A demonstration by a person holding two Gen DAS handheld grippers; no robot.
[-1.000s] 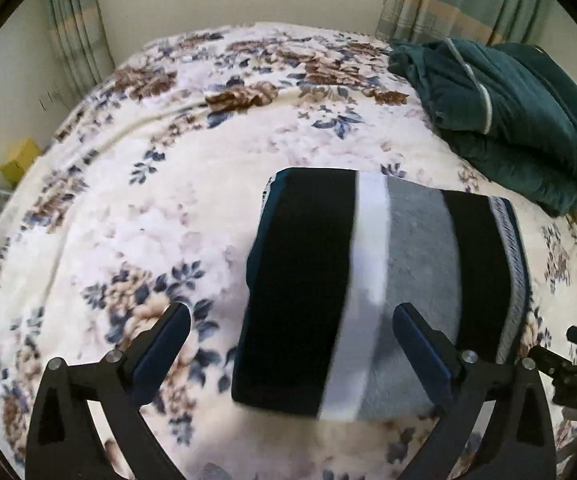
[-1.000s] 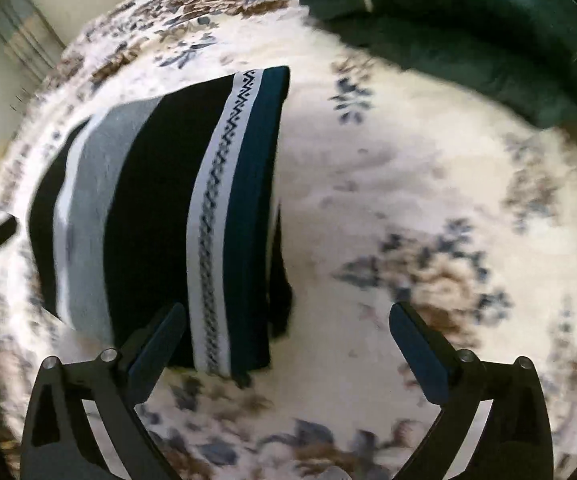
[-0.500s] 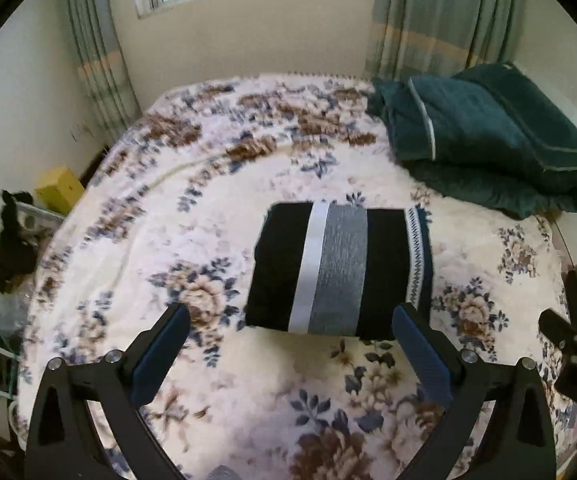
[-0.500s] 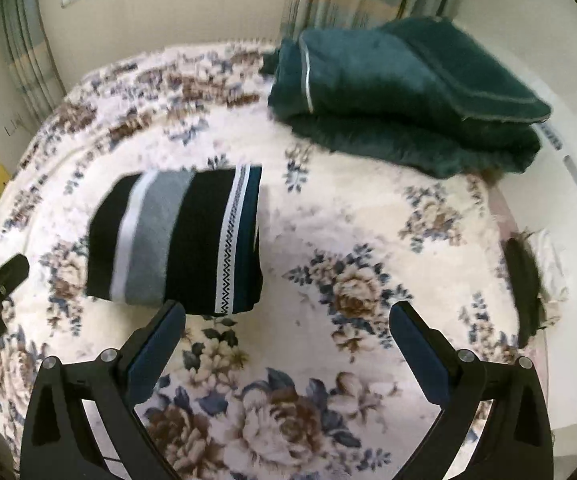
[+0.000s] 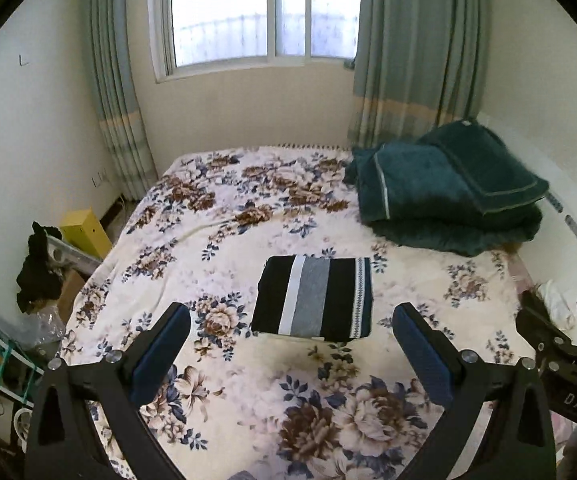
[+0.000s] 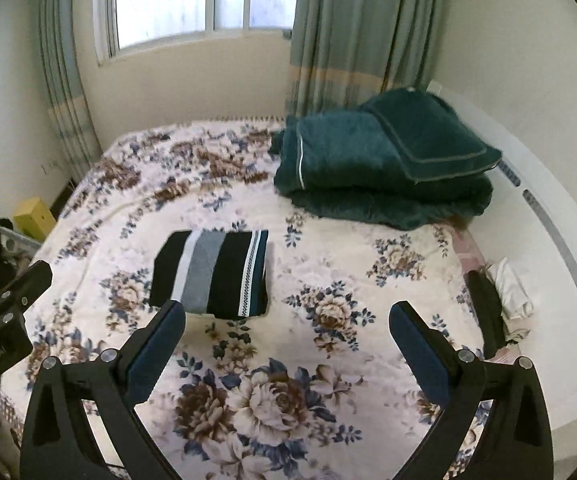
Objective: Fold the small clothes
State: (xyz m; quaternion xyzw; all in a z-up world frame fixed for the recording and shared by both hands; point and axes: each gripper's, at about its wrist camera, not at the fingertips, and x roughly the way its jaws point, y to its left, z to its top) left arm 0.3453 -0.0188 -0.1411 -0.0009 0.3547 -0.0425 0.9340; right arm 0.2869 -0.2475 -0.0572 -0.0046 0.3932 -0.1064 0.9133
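Note:
A folded garment with black, white and grey stripes and a teal patterned edge lies flat on the floral bed cover. It also shows in the right wrist view. My left gripper is open and empty, held back above the bed's near part, apart from the garment. My right gripper is open and empty, to the right of the garment and well clear of it.
A folded dark green blanket and pillow sit at the bed's far right. A yellow box and clutter stand on the floor at the left. Dark and white items lie by the right bed edge. A window and curtains are behind.
Both grippers have pulled back and up from the folded garment, so it looks smaller and the whole room has come into view. The garment has stayed in place.

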